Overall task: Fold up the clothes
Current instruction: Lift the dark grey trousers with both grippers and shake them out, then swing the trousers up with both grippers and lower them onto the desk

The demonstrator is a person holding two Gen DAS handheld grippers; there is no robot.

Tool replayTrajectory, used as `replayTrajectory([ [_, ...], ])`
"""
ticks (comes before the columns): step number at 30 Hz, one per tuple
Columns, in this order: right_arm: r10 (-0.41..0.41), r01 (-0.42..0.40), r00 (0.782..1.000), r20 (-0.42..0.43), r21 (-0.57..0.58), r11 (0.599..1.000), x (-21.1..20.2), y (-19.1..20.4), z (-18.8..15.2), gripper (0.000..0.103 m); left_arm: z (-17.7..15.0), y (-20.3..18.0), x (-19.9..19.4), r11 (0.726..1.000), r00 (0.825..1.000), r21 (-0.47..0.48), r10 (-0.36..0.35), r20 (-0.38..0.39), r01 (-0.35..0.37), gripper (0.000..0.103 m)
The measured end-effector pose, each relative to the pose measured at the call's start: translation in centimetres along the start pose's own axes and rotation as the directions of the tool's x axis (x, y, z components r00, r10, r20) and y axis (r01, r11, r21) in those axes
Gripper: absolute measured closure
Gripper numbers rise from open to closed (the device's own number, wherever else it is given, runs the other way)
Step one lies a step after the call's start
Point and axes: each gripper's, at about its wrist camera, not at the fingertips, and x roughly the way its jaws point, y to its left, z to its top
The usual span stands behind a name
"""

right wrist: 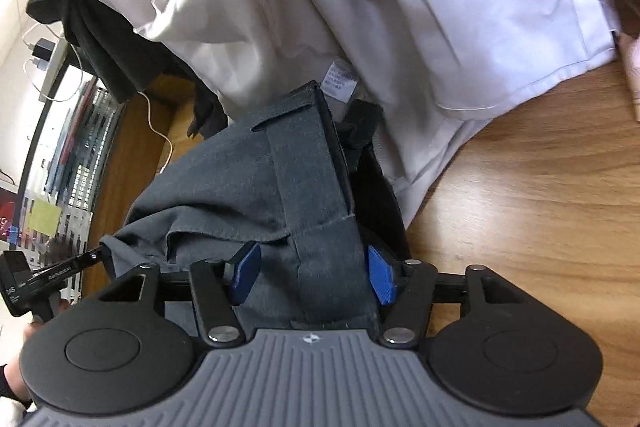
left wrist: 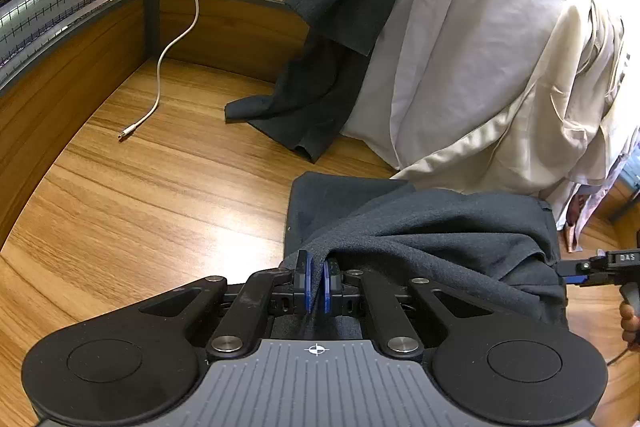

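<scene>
The left gripper point(left wrist: 316, 281) is clamped on an edge of the dark grey garment point(left wrist: 440, 239), a thin fold of cloth pinched between its blue pads. The right gripper point(right wrist: 314, 273) stands with its jaws apart, the garment's folded band lying between them but neither pad pressing on it. The garment lies bunched on the wooden table point(left wrist: 140, 195), directly ahead of both grippers and running from one to the other.

Just beyond it sits a pile of white clothes point(left wrist: 460, 67), its hem touching or overlapping the grey cloth. If the right gripper closes too deep, it may catch a white hem along with the band. If it closes too shallow, the thick band could slip free once lifted, leaving the left gripper to drag the garment askew.
</scene>
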Motion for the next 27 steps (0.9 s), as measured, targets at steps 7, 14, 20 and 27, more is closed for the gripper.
replayTrajectory([
  [7,-0.038,0.036,0.997,0.069,0.035,0.999,-3.7,2.5,-1.2,0.078,0.3,-0.8,-0.7,0.999,0.999,0.036,-0.033,0.031,0.032,0.095],
  [14,-0.077,0.069,0.984,0.163,0.056,0.996,-12.9,5.3,-3.5,0.083,2.5,-4.8,-2.6,0.971,0.977,0.149,-0.199,0.081,0.185,0.096],
  [20,-0.105,0.089,0.958,0.265,0.075,0.993,-21.5,5.3,-4.0,0.084,5.1,-9.7,-4.0,0.928,0.937,0.201,-0.336,0.093,0.313,0.096],
  [27,-0.172,0.160,0.896,0.410,0.065,0.985,-29.1,4.2,-2.3,0.086,8.1,-14.9,-4.8,0.859,0.870,0.273,-0.478,0.119,0.434,0.097],
])
